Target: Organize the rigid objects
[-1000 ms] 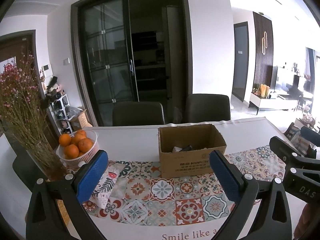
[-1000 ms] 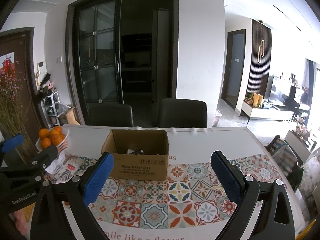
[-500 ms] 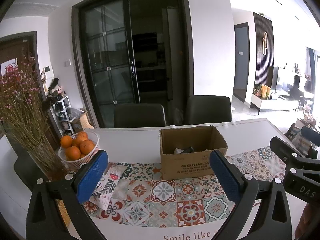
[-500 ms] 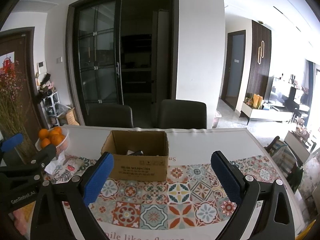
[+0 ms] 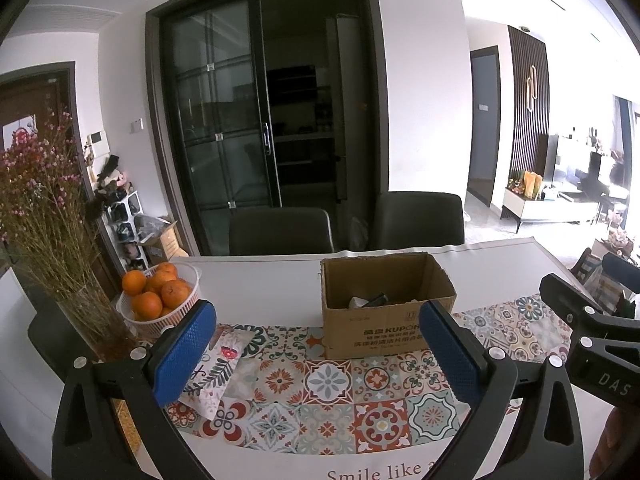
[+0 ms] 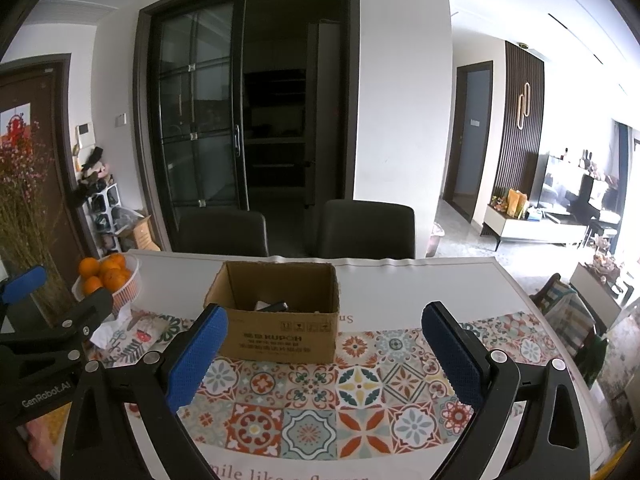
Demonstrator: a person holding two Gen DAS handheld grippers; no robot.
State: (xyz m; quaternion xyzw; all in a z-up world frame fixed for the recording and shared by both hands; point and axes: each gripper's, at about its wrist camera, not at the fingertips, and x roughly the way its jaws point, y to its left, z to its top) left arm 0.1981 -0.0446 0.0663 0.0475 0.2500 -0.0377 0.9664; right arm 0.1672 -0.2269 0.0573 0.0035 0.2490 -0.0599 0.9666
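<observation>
Apparently, you held both tools above the patterned desk [image 6: 360,424], each empty. Your left hand-held gripper [image 5: 316,352] was spread wide, and so was your right hand-held gripper [image 6: 324,352]. A cardboard box [image 6: 280,332] sat mid-desk, with dark items [image 6: 274,306] low inside; what they were could not be made out. A basket of oranges [image 5: 160,300] and a vase [image 5: 96,320] stood at the left; a wide reach there could have tipped the vase.
</observation>
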